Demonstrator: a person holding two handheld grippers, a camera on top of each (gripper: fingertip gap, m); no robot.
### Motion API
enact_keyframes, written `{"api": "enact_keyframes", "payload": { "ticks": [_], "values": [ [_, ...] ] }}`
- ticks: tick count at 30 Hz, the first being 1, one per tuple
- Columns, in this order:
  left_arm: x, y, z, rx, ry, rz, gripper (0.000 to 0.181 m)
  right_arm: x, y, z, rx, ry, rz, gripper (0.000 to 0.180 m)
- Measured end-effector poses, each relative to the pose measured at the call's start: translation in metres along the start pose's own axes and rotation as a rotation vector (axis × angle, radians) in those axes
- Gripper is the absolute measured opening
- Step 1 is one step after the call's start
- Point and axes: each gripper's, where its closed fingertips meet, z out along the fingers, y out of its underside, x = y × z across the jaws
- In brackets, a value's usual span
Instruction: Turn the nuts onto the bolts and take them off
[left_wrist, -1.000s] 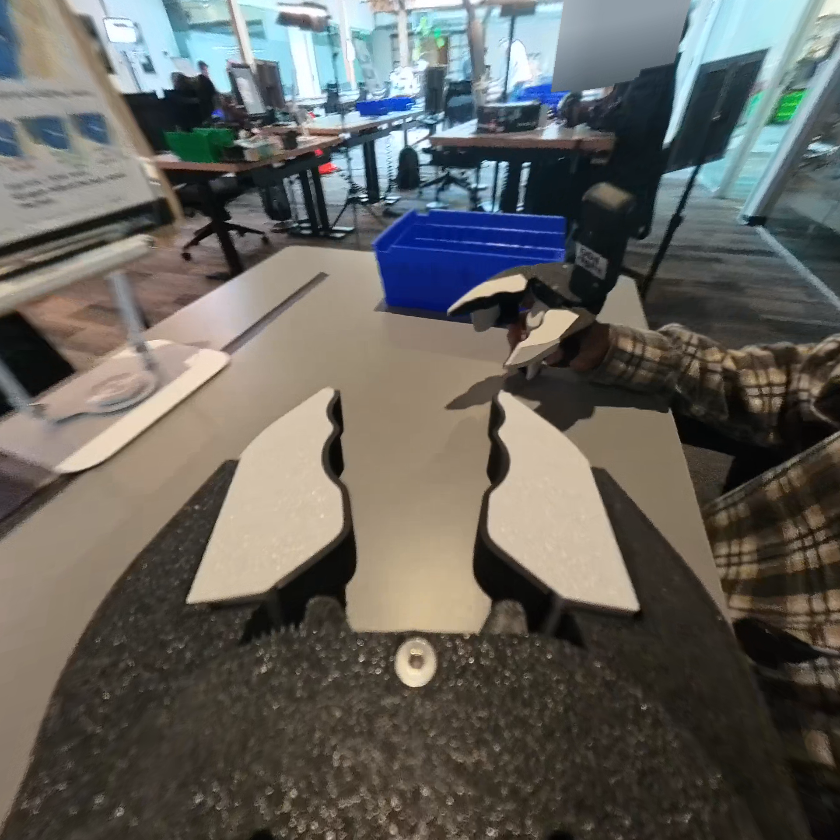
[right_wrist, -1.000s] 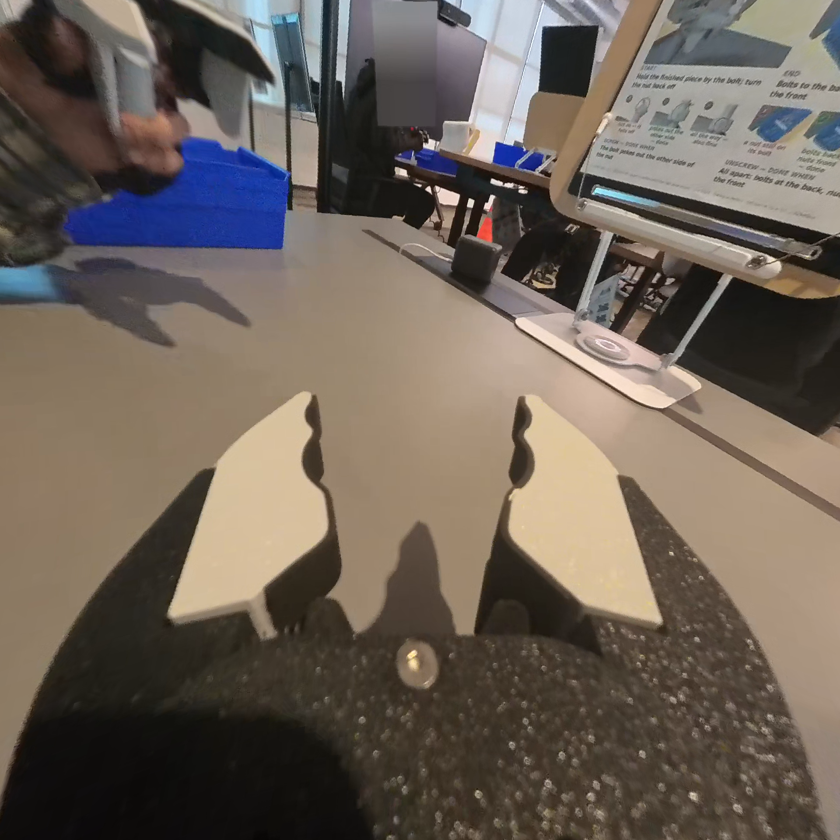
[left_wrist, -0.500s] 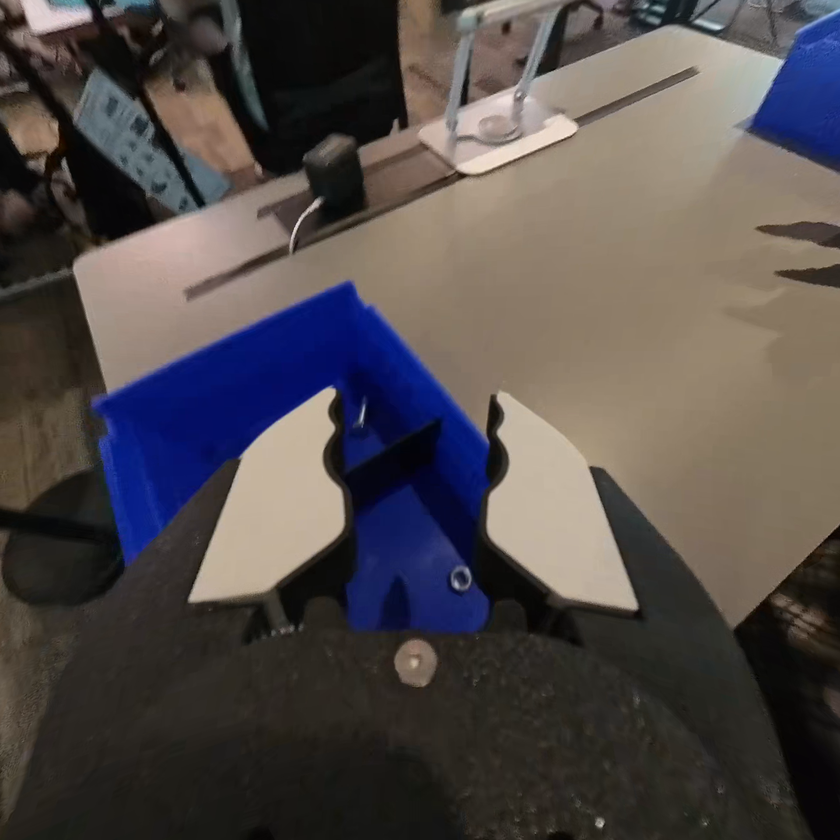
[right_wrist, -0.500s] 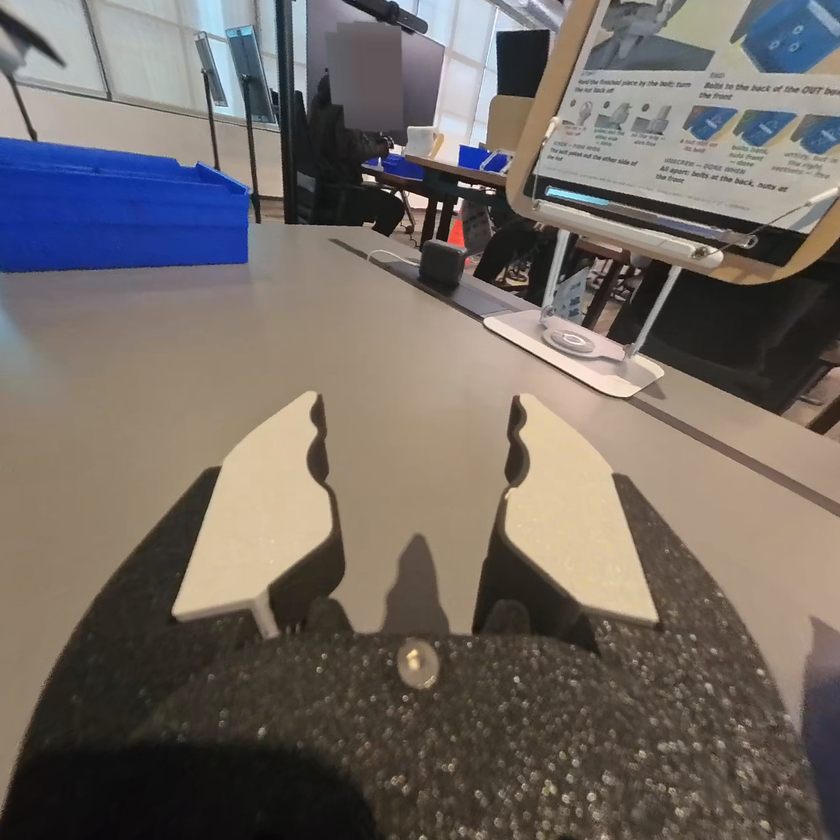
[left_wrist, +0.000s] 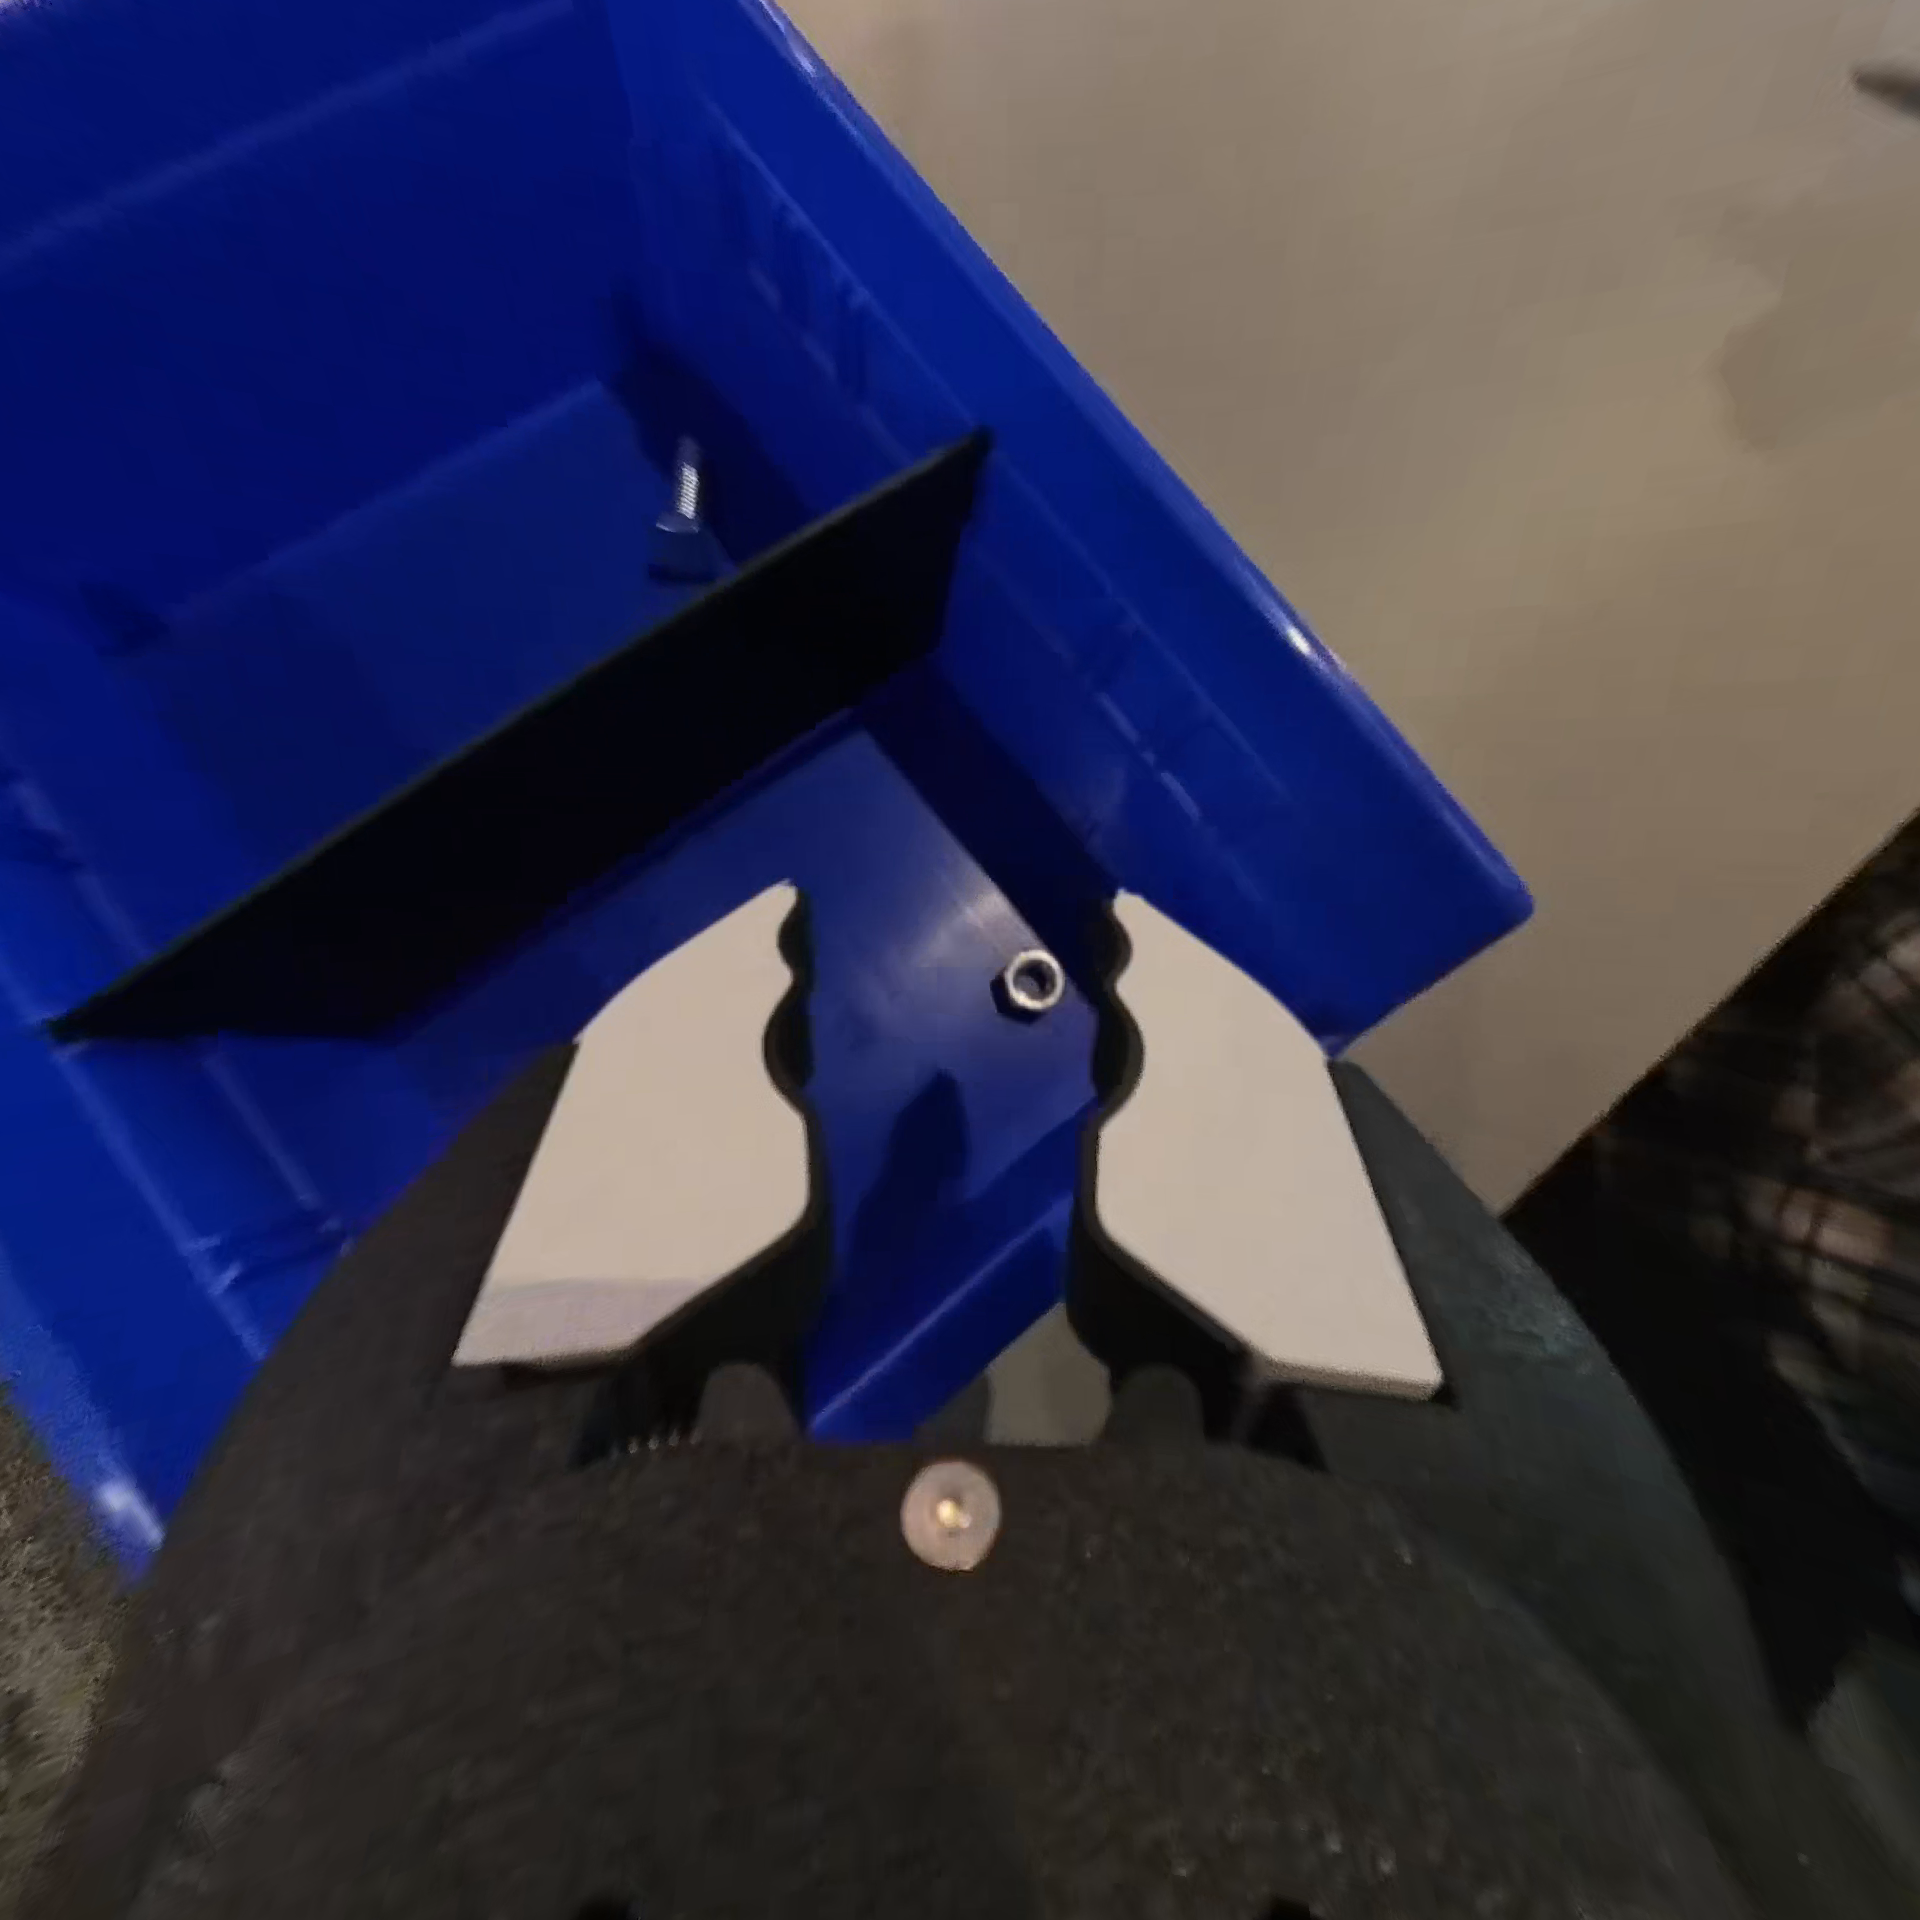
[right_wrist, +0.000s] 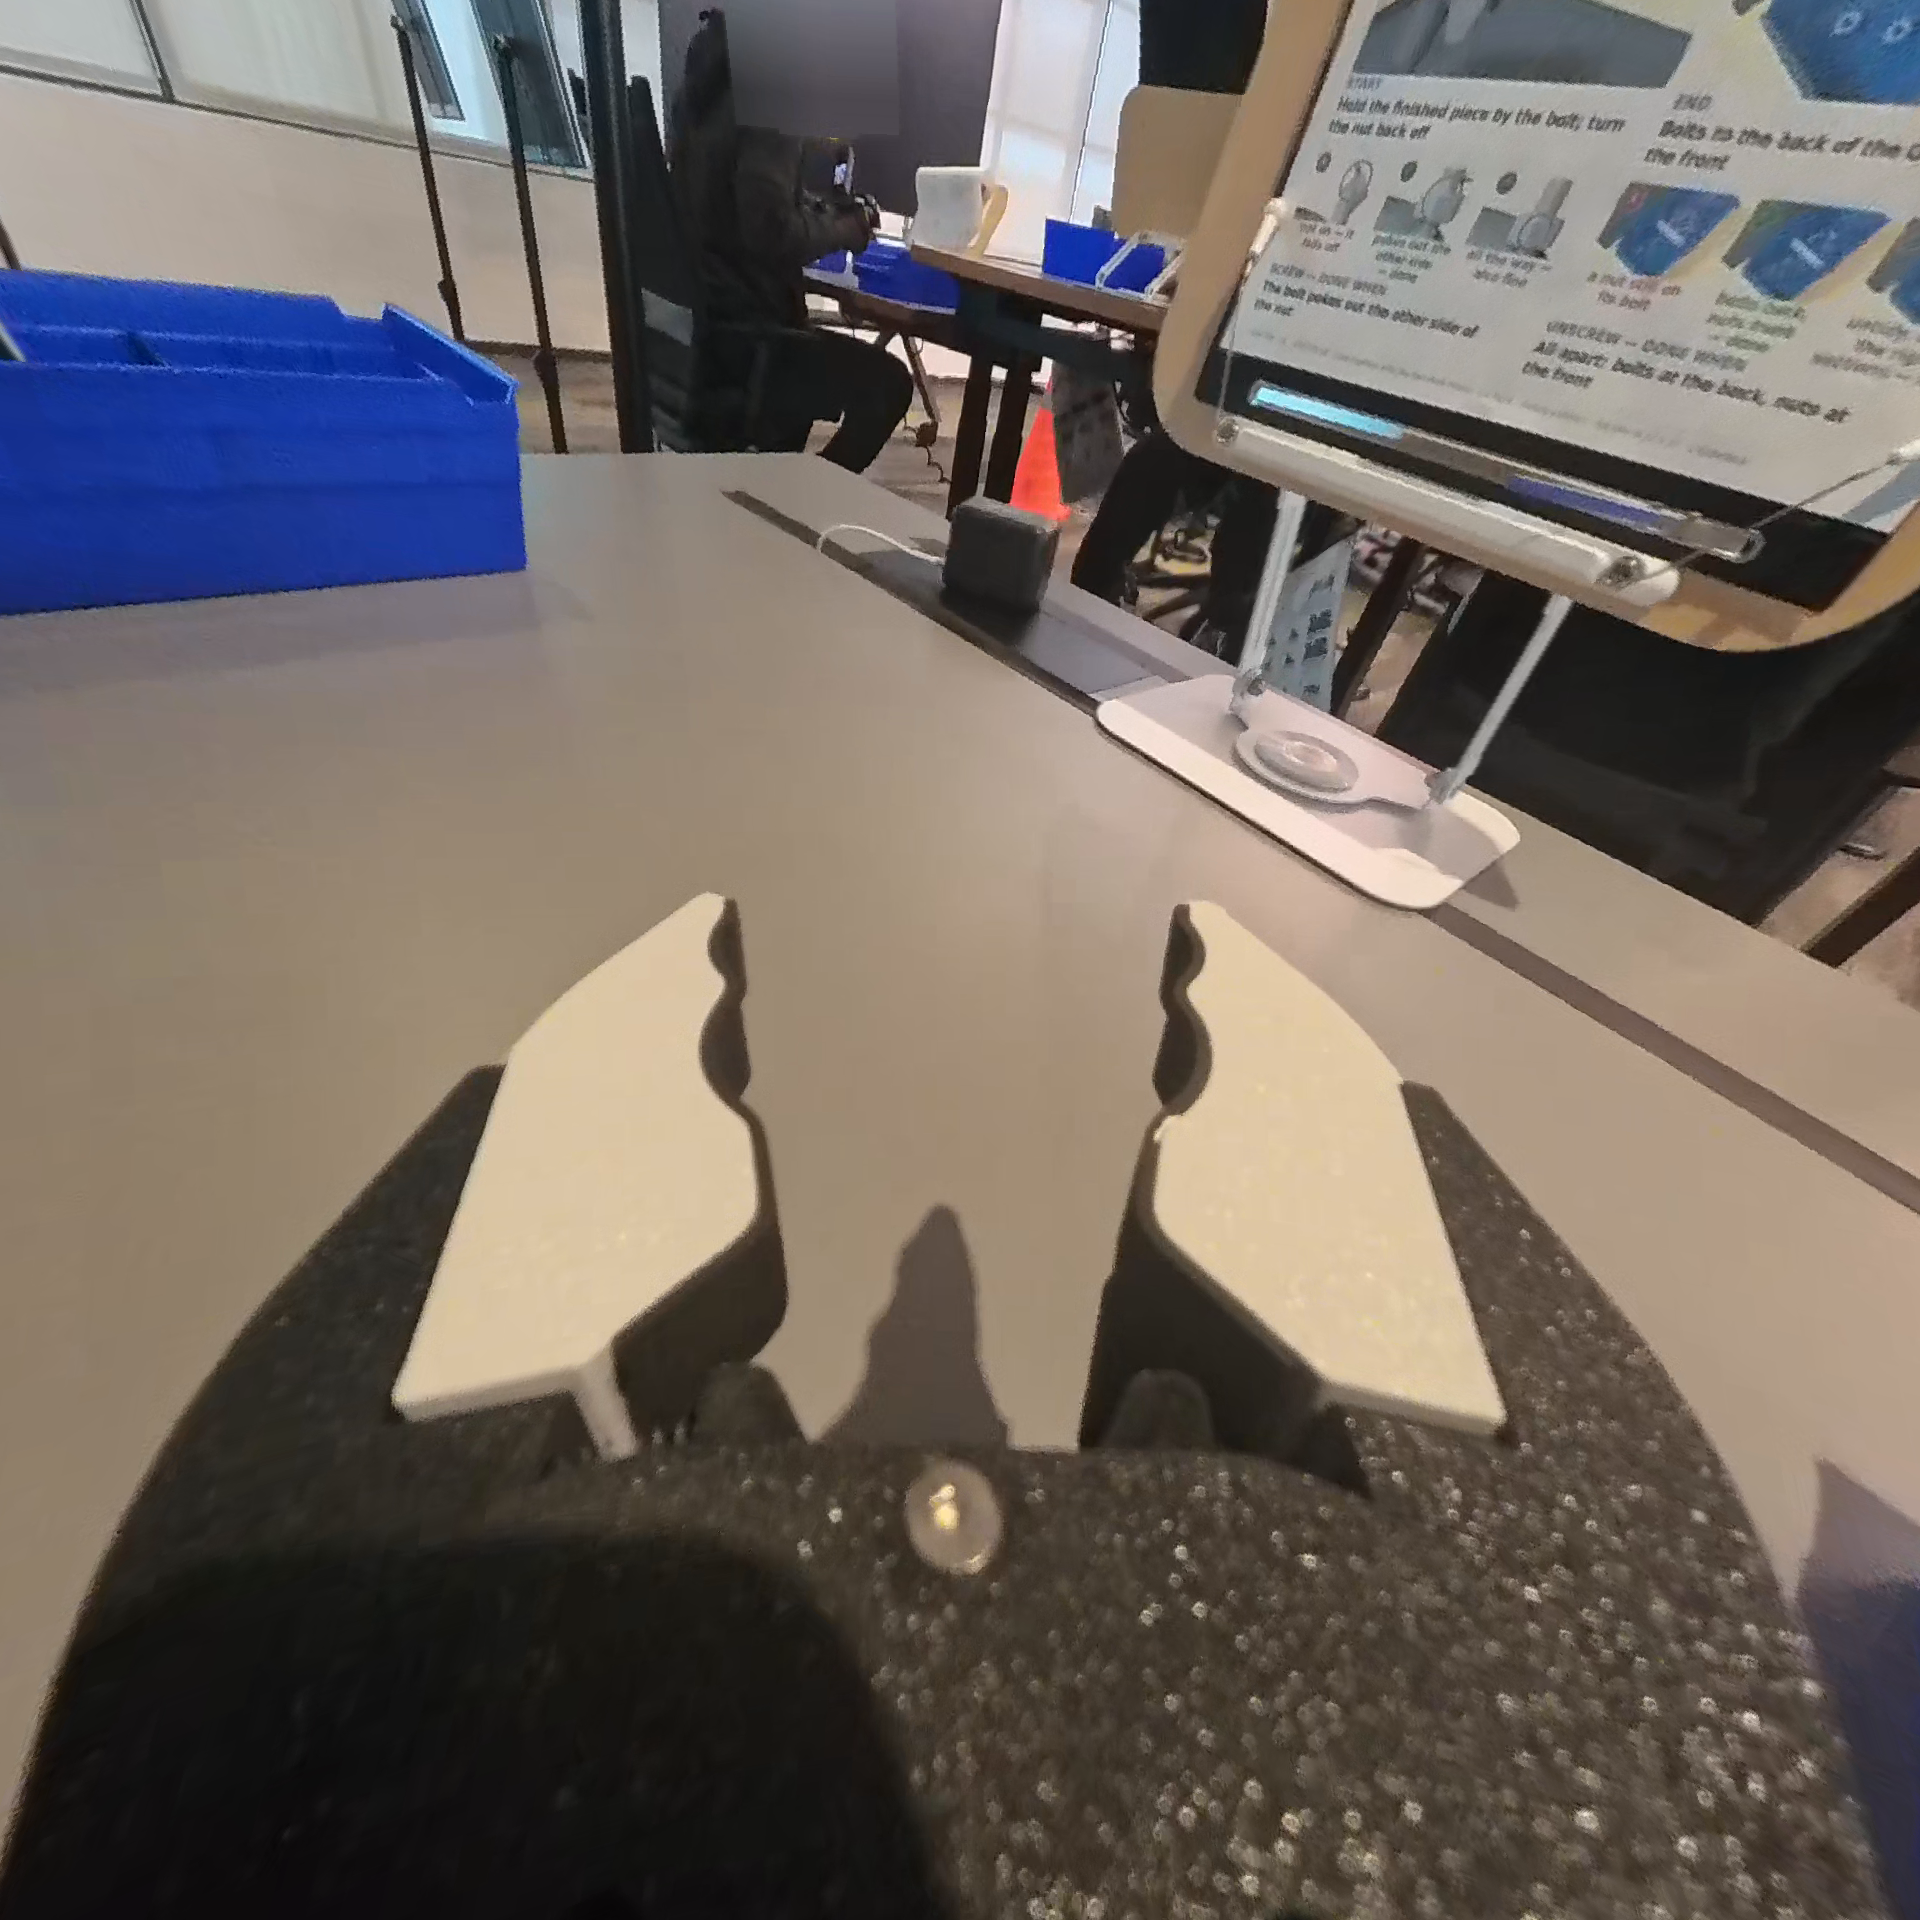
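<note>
A blue plastic bin (left_wrist: 1039, 436) fills the upper left of the left wrist view, split by a black divider (left_wrist: 540, 769). In the near compartment a small silver nut (left_wrist: 1030, 980) lies flat on the floor, its hole facing up, just inside the right fingertip of the left gripper (left_wrist: 951, 997), whose jaws hang spread wide and empty above it. Beyond the divider a bolt (left_wrist: 681, 511) leans against the wall, head low, shank running up the frame. The right gripper (right_wrist: 951, 1003) hovers over bare grey table (right_wrist: 520, 790), jaws wide, holding nothing. Another blue bin (right_wrist: 260, 499) sits at far left; an instruction board on a stand (right_wrist: 1558, 260) occupies the upper right, with office desks behind.
</note>
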Motion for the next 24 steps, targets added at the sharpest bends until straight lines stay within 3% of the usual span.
{"api": "enact_keyframes", "payload": {
  "ticks": [11,24],
  "values": [
    [0.028,0.035,0.032,-0.438,0.239,0.267,0.038,-0.007,-0.008,0.009,-0.01,-0.009,-0.016,0.078],
    [0.023,0.054,0.049,-0.622,0.29,0.374,0.026,-0.004,-0.012,-0.004,0.003,0.018,-0.023,0.078]
  ]
}}
